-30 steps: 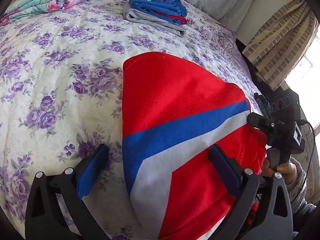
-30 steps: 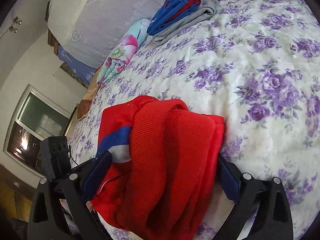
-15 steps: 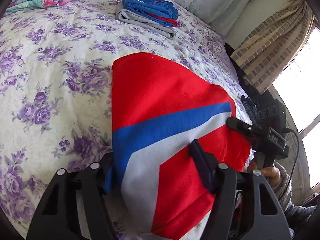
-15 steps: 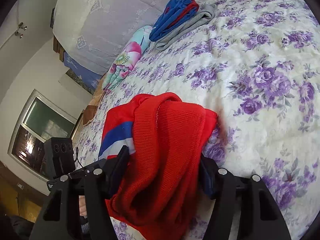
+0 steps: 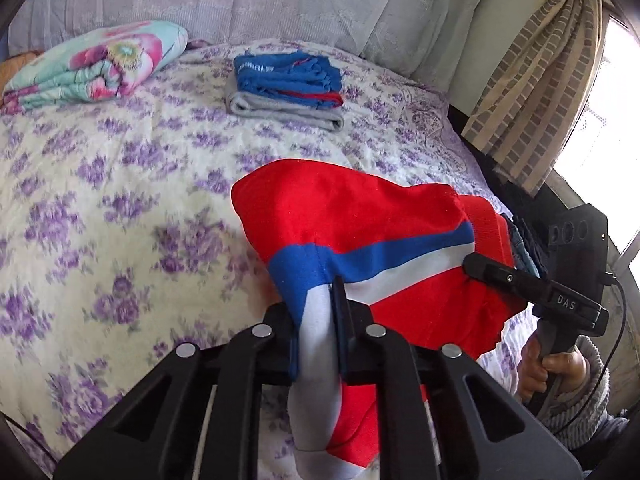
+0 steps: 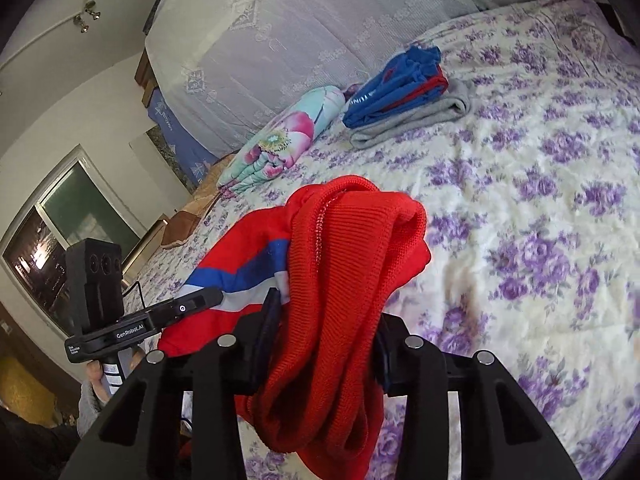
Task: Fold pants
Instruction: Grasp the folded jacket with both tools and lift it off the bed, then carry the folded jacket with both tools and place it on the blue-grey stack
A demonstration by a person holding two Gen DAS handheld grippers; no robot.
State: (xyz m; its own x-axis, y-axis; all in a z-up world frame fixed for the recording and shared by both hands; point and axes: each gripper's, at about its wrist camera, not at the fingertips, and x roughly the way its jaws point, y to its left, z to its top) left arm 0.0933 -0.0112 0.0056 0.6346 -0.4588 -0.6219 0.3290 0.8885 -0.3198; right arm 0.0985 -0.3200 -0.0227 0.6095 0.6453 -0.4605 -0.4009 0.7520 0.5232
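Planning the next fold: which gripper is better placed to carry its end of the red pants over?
Probably the left gripper: it pinches a thin, flat edge of the red pants; the right gripper clamps a thick bunched waistband.

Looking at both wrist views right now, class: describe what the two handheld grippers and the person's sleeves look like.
Both the left gripper and the right gripper are matte black, with angular frames, silver rivets and blue-padded jaws. Each carries a boxy black camera block with round lenses and a thin black cable. White lettering reads "GenRobot.AI" on the left, "DAS" on the right. The sleeves are grey ribbed knit.
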